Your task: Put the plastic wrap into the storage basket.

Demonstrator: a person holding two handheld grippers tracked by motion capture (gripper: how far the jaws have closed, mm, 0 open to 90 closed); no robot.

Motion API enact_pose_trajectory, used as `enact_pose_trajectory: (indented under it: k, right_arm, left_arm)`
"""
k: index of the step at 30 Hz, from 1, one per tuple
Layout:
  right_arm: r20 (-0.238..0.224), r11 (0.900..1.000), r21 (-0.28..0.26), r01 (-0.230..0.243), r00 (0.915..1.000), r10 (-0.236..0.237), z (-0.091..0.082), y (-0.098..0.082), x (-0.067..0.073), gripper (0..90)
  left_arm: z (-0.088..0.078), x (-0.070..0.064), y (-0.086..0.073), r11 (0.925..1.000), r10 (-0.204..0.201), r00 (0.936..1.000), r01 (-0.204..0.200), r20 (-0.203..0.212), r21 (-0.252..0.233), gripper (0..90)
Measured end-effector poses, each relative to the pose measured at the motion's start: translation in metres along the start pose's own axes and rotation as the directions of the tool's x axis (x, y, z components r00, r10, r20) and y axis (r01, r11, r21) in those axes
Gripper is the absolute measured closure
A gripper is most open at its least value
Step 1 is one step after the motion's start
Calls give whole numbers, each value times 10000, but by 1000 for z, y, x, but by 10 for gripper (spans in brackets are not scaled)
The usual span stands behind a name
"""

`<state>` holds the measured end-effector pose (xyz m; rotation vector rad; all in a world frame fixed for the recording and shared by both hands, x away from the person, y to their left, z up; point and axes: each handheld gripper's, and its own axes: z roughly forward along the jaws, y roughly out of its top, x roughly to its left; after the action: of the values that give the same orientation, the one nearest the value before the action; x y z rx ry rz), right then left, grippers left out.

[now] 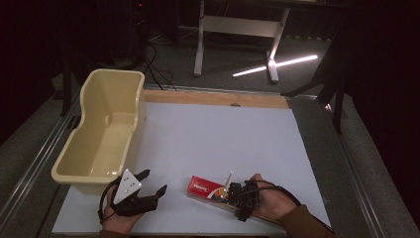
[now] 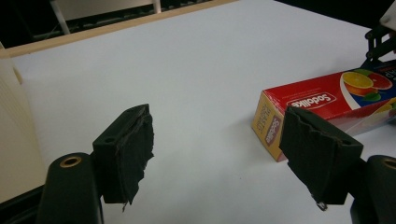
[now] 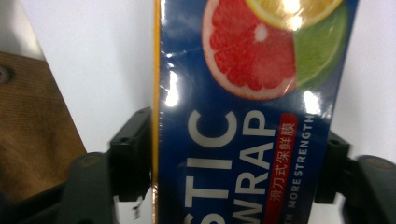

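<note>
A long plastic wrap box point(image 1: 205, 188), red and blue with citrus fruit printed on it, lies flat near the front edge of the white table point(image 1: 223, 139). My right gripper point(image 1: 233, 194) is at its right end. In the right gripper view the box point(image 3: 247, 116) runs between both jaws, which press on its two long sides, so my right gripper point(image 3: 236, 158) is shut on it. My left gripper point(image 1: 154, 181) rests to the box's left, open and empty. In the left gripper view the box point(image 2: 322, 105) lies beyond the right jaw of my left gripper point(image 2: 219, 140).
A cream plastic tub point(image 1: 89, 94) stands empty along the table's left side, just behind my left gripper. A wooden strip point(image 1: 213, 97) borders the far edge. Brown fabric of the person's clothing point(image 3: 28, 140) shows left of the right jaws. A white desk frame point(image 1: 237, 25) stands on the floor beyond.
</note>
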<state>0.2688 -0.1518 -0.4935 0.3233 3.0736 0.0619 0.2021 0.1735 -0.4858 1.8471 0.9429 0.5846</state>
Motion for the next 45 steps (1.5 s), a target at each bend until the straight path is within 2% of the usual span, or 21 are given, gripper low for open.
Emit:
enact_pose_trajectory:
  k: [4,10,16,17,18,19,24,27,31,33,34,35,36,37,38,39,40,41,42,43,45]
  right_arm:
    - [-118,9995,321,-81,9999,84,-1,3,-2,385]
    - [-268,9981,576,-213,9994,229,-1,6,-5,397]
    - [-702,9939,203,-1085,9915,1097,-4,1,-13,400]
    - [-874,9835,107,-1803,9797,1806,-8,0,-18,400]
    - [-874,9835,107,-1803,9797,1806,-8,0,-18,400]
    - [-1265,9637,-147,-2667,9565,2628,-12,-3,-25,400]
    - [-1757,9211,-813,-3809,9151,3629,-23,-7,-38,401]
    - [-2172,8830,-1211,-4535,8801,4222,-29,-7,-44,402]
    - [-2779,8375,-1718,-5187,8411,4639,-34,-6,-51,402]
    - [-3016,8149,-2011,-5436,8258,4765,-37,-4,-54,403]
    - [-3016,8149,-2011,-5436,8258,4765,-37,-4,-54,403]
    - [-3370,7834,-2296,-5775,8023,4927,-40,-2,-56,404]
    - [-3370,7834,-2296,-5775,8023,4927,-40,-2,-56,404]
    - [-3668,7566,-2528,-6031,7833,5018,-44,1,-59,404]
    - [-3755,7435,-2668,-6132,7766,5058,-45,2,-60,404]
    - [-3982,7155,-2900,-6356,7600,5137,-47,4,-62,404]
    - [-4155,6978,-3029,-6491,7489,5162,-49,5,-63,405]
    - [-4441,6712,-3164,-6704,7299,5196,-51,6,-65,404]
    - [-4441,6712,-3164,-6704,7299,5196,-51,6,-65,404]
    - [-4825,6405,-3302,-6933,7072,5167,-54,9,-68,404]
    - [-5153,6219,-3371,-7068,6914,5065,-57,13,-70,404]
  left_arm:
    - [0,0,0,10000,-16,10000,16,3,3,258]
    - [0,0,0,10000,-35,10000,35,-15,-11,261]
    - [0,0,0,10000,-45,10000,45,-15,-34,263]
    - [0,0,0,10000,-24,10000,24,-9,-13,263]
    - [0,0,0,10000,-24,10000,24,-9,-13,263]
    - [0,0,0,10000,-12,10000,12,-5,-25,263]
    - [0,0,0,10000,-7,10000,7,7,-27,263]
    - [0,-1,0,10000,3,10000,-3,4,-31,264]
    - [0,-1,0,10000,14,10000,-14,23,-36,265]
    - [0,-1,0,10000,21,10000,-21,27,-31,265]
    - [0,-1,0,10000,21,10000,-21,27,-31,265]
    - [0,-1,0,10000,21,10000,-21,35,-35,266]
    - [0,-1,0,10000,19,10000,-19,37,-35,266]
    - [0,-1,0,10000,25,10000,-25,44,-40,266]
    - [0,-1,0,10000,27,10000,-27,47,-39,266]
    - [0,-1,0,10000,27,10000,-27,46,-38,266]
    - [0,-1,0,10000,26,10000,-26,56,-39,266]
    - [0,-1,0,10000,25,10000,-24,63,-44,266]
    - [0,-1,0,10000,25,10000,-24,63,-44,267]
    - [0,-2,0,10000,24,10000,-24,77,-56,269]
    - [1,-3,0,10000,39,10000,-38,92,-55,270]
